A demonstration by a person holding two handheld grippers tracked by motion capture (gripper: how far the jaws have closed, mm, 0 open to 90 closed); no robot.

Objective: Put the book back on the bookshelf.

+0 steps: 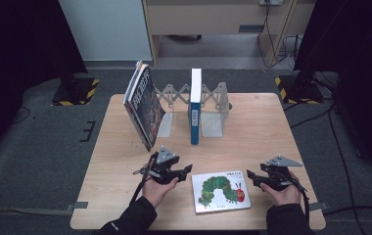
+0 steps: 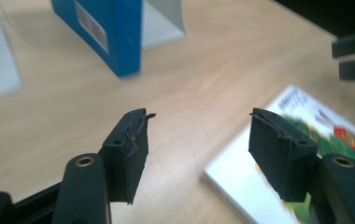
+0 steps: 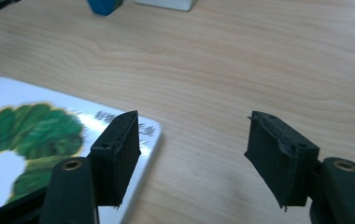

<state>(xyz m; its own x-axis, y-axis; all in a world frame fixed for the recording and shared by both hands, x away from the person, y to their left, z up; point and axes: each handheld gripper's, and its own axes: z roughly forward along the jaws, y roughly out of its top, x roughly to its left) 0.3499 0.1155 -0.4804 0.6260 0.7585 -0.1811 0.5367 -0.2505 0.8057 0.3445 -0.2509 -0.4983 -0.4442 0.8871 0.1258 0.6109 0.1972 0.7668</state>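
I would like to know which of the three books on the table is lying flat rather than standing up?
The caterpillar picture book, lying cover-up near the front edge; the blue book stands upright in the rack, and the dark book leans tilted.

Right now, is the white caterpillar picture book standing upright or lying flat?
Lying flat: the white caterpillar picture book rests cover-up on the light wooden table, unlike the blue book standing upright in the rack.

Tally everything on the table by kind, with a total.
Books: 3 - caterpillar book lying flat, blue book upright, dark book leaning
Folding book rack: 1
Total: 4
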